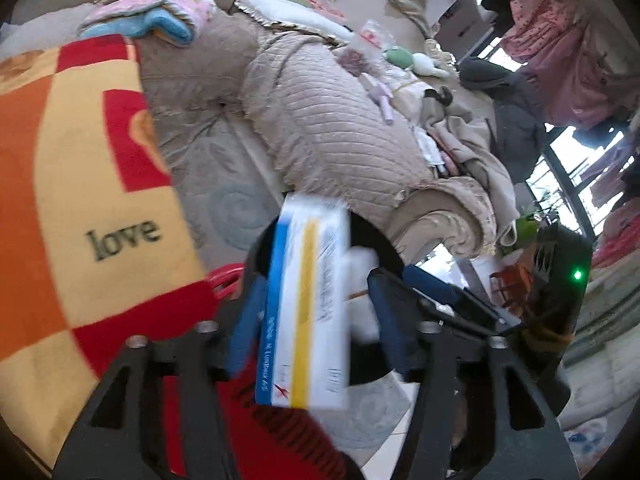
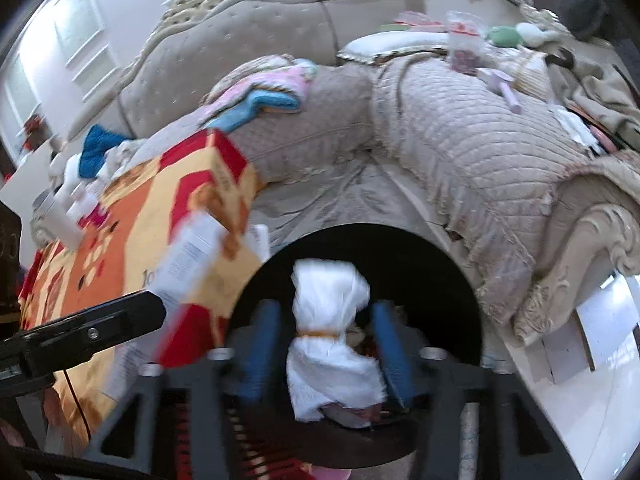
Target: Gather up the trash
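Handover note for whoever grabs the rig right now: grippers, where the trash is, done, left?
Left gripper: jaws apart around the white box, pads not pressing; box over the black bin.
Right gripper: jaws apart, white tied bundle between them, over the bin's mouth.
Done: both pieces brought to the bin, grips loosened.
Left: confirm both land inside; check the sofa clutter, e.g. the clear packet.
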### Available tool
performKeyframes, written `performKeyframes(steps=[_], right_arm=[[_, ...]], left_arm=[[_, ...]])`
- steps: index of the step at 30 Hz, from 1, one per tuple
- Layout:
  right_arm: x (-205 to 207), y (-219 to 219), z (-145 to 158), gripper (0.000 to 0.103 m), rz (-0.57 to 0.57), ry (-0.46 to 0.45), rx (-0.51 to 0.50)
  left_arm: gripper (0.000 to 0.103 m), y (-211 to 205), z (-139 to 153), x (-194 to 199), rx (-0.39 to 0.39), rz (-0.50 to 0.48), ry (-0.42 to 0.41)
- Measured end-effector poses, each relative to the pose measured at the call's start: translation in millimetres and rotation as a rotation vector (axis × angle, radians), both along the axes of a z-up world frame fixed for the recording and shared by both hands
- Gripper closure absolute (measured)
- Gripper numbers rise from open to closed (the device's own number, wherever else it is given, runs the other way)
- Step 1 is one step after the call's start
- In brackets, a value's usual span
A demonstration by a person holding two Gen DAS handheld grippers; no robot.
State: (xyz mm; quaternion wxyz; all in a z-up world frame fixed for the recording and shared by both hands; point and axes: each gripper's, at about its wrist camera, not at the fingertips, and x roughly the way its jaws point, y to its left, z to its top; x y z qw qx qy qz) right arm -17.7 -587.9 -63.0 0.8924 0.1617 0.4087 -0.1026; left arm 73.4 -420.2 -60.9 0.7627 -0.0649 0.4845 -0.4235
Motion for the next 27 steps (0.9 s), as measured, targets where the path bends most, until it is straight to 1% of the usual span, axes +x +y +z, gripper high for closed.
performKeyframes(steps=[2, 3, 5, 10, 13, 15, 18, 22, 25, 27], right_arm=[[-5, -5, -1, 0.041, -0.023, -0.010, 0.013], [-8, -6, -2, 0.041, -0.029, -0.011, 0.018], [-13, -3, -4, 0.041, -0.036, -0.010, 0.007], [-28, 17, -2, 0.041, -0.050, -0.033, -0.070], [-37, 30, 6, 0.041, -0.060, -0.060, -0.125], [-42, 38, 15, 0.041, -0.065, -0.089, -0.151], [-49, 48, 29, 0.041, -0.076, -0.129, -0.187], [-61, 62, 49, 0.039, -0.092, -0.184, -0.217], [-70, 70, 63, 0.036, -0.099, -0.220, -0.231], [-75, 76, 69, 0.035, -0.103, -0.235, -0.242]], left_arm=[[0.037, -2, 4, -3, -0.015, -0.004, -0.021], [0.037, -2, 6, -5, -0.002, 0.003, -0.048], [0.037, 1, 9, -12, 0.048, 0.021, -0.116], [0.036, 18, 15, -28, 0.165, 0.071, -0.257], [0.036, 34, 18, -39, 0.202, 0.105, -0.330], [0.037, 40, 19, -43, 0.218, 0.124, -0.364], [0.036, 56, 25, -53, 0.222, 0.156, -0.417], [0.037, 76, 35, -64, 0.198, 0.182, -0.445], [0.036, 86, 45, -72, 0.189, 0.205, -0.479], [0.037, 91, 51, -75, 0.172, 0.215, -0.495]])
